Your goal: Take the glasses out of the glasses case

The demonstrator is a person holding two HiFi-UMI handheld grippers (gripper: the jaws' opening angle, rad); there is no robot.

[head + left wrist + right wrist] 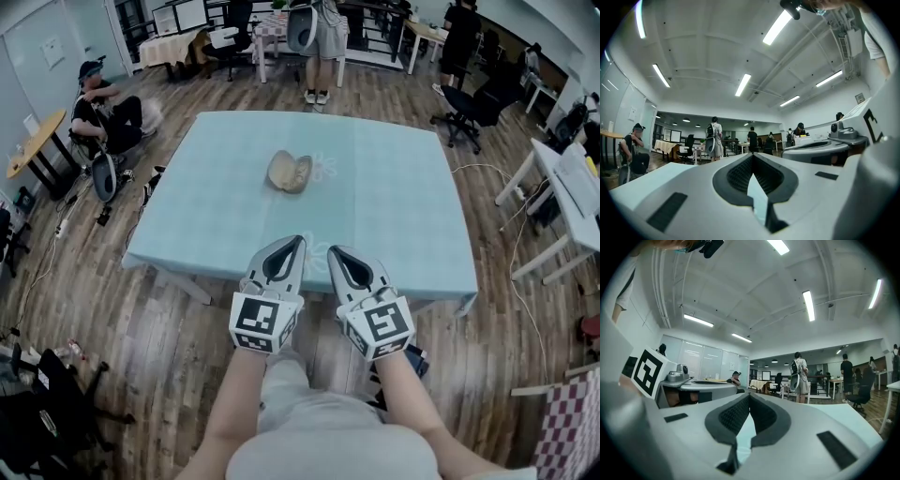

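Observation:
An open tan glasses case (289,172) lies on the middle of the light blue table (403,234). A faint pale shape (323,168) sits against the case's right side; I cannot tell whether it is the glasses. My left gripper (298,241) and right gripper (333,250) hover side by side over the table's near edge, well short of the case. On both, the jaws are shut tip to tip with nothing between them. The left gripper (752,155) and right gripper (750,395) views look across the room above the table, and neither shows the case.
A person (321,37) stands just past the table's far edge, and another (98,108) sits at the left by a chair (105,174). A black office chair (469,108) and a white desk (562,202) are on the right. Cables and a dark bag (47,403) lie on the wooden floor.

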